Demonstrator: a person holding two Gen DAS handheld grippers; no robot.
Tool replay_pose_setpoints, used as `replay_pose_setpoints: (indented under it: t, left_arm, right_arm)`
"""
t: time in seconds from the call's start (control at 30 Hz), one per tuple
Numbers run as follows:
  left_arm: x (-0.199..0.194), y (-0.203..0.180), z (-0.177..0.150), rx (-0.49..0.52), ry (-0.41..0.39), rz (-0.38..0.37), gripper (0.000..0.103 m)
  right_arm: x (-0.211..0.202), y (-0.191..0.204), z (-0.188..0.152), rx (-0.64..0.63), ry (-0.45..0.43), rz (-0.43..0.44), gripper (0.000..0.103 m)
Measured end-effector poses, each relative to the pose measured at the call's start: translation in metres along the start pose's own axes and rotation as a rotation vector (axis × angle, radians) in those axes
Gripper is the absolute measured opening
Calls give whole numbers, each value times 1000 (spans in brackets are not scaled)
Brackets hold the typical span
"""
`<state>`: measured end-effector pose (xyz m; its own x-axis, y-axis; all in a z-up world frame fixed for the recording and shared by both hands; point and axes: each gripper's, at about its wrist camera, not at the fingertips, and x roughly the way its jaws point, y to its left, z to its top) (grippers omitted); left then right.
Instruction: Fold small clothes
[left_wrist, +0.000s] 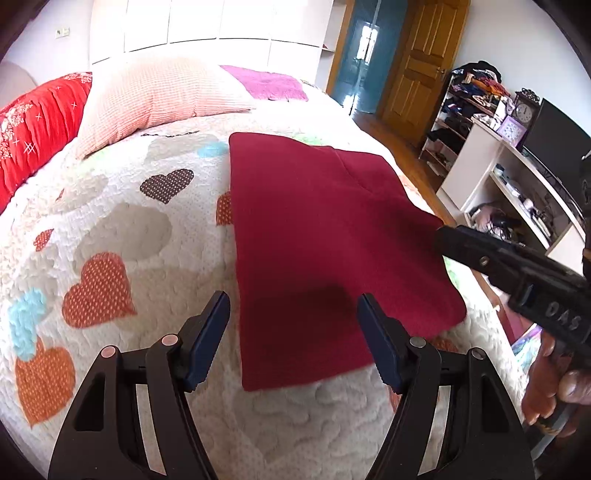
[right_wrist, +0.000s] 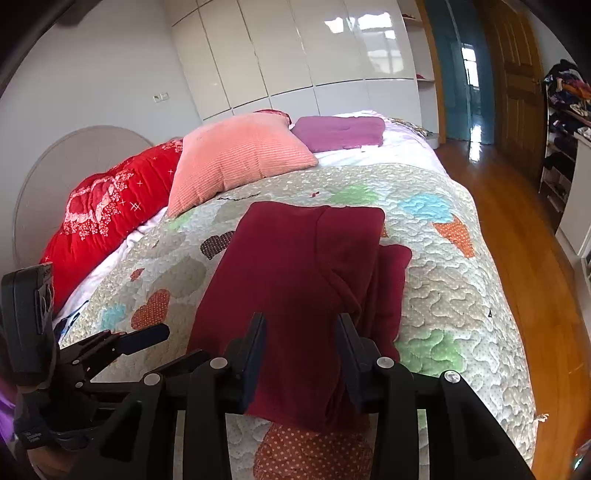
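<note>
A dark red garment (left_wrist: 314, 229) lies folded flat on the heart-patterned quilt (left_wrist: 122, 173). My left gripper (left_wrist: 291, 306) hovers open over the garment's near left corner, with nothing between its pads. In the right wrist view the garment (right_wrist: 288, 258) shows a folded layer and a thicker bunched strip along its right side. My right gripper (right_wrist: 301, 332) stands over its near edge, jaws apart, red cloth showing in the gap but not pinched. From the left wrist view, the right gripper (left_wrist: 443, 240) meets the garment's right edge. The left gripper (right_wrist: 173, 347) shows at lower left.
A peach pillow (right_wrist: 236, 155), a red duvet (right_wrist: 110, 214) and a folded purple cloth (right_wrist: 340, 133) lie toward the headboard. The bed's right edge drops to a wooden floor (right_wrist: 517, 229). White shelves (left_wrist: 509, 177) full of items stand to the right.
</note>
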<state>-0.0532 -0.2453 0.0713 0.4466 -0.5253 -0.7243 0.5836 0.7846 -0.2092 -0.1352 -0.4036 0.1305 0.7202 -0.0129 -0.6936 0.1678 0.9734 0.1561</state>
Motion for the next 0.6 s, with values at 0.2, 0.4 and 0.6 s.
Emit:
replay_pose_setpoints:
  t: [0.2,0.4,0.6]
  left_arm:
    - [30,3,7,6,34,21,71]
    - [45,9,5,-19,66,-16,72]
    - [43,44,16,-194,60,-184,82]
  right_arm:
    - [39,-38,-11,55,71,-68,31]
    - [39,-46,-19,81,45,-27,31]
    - [20,-78,-10,274,-87,30,81]
